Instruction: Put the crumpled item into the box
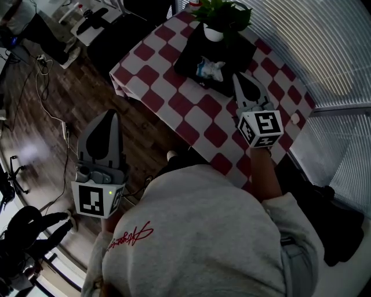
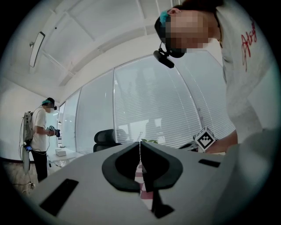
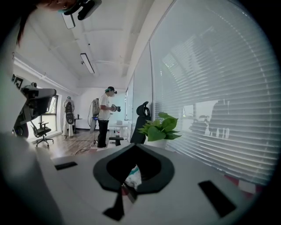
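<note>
A crumpled white and teal item [image 1: 208, 68] lies in the black box [image 1: 235, 55] at the far end of the red-and-white checkered table [image 1: 191, 110]. My right gripper [image 1: 236, 77] is shut and empty, its tips just right of the crumpled item, over the box's near edge. In the right gripper view the crumpled item [image 3: 134, 176] shows beyond the closed right gripper [image 3: 134, 145]. My left gripper [image 1: 110, 113] hangs shut over the wooden floor, left of the table. In the left gripper view the left gripper [image 2: 140, 143] has its jaws pressed together, with checkered cloth [image 2: 141, 184] behind.
A potted plant [image 1: 217, 17] in a white pot stands at the box's far side. A small white object [image 1: 296, 118] lies near the table's right edge. Window blinds [image 1: 324, 52] run along the right. Cables [image 1: 49, 110] lie on the floor. Another person [image 3: 104, 115] stands far off.
</note>
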`<control>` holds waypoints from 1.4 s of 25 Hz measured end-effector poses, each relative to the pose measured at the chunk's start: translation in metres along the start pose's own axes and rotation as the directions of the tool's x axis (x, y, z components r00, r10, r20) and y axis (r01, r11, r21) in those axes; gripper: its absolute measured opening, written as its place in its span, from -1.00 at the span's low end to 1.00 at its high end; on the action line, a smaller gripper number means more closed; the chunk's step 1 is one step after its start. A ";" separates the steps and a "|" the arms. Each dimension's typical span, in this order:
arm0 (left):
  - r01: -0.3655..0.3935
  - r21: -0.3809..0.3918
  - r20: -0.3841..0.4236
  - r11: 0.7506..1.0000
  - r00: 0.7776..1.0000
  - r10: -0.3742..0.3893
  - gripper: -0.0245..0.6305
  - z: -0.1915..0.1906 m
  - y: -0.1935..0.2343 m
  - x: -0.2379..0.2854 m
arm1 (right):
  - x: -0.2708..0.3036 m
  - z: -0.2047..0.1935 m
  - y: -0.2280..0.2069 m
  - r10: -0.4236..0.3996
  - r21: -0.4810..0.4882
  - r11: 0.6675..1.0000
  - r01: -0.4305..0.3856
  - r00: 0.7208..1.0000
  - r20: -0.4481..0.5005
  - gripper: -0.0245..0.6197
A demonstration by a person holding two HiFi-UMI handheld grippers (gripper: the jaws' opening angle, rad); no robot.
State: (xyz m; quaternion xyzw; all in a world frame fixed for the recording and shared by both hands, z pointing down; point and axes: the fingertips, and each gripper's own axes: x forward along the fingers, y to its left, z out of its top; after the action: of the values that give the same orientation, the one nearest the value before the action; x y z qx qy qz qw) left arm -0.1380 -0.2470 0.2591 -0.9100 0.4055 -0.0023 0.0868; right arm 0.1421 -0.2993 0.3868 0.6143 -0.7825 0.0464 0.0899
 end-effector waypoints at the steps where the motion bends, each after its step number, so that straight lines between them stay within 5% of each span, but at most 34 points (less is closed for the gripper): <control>1: 0.003 0.000 0.001 1.000 1.000 -0.003 -0.87 0.000 -0.001 0.001 | -0.001 0.001 0.000 0.000 0.001 1.000 0.000 1.000 0.003 -0.89; 35: 0.131 -0.008 0.037 0.991 0.991 -0.131 -0.87 0.005 -0.028 0.033 | -0.060 0.044 0.004 -0.020 -0.003 1.000 0.021 0.992 0.123 -0.89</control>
State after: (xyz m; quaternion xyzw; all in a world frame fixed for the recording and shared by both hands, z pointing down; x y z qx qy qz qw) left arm -0.0953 -0.2525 0.2569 -0.9349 0.3433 0.0107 0.0890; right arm 0.1478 -0.2495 0.3318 0.6238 -0.7804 0.0058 0.0431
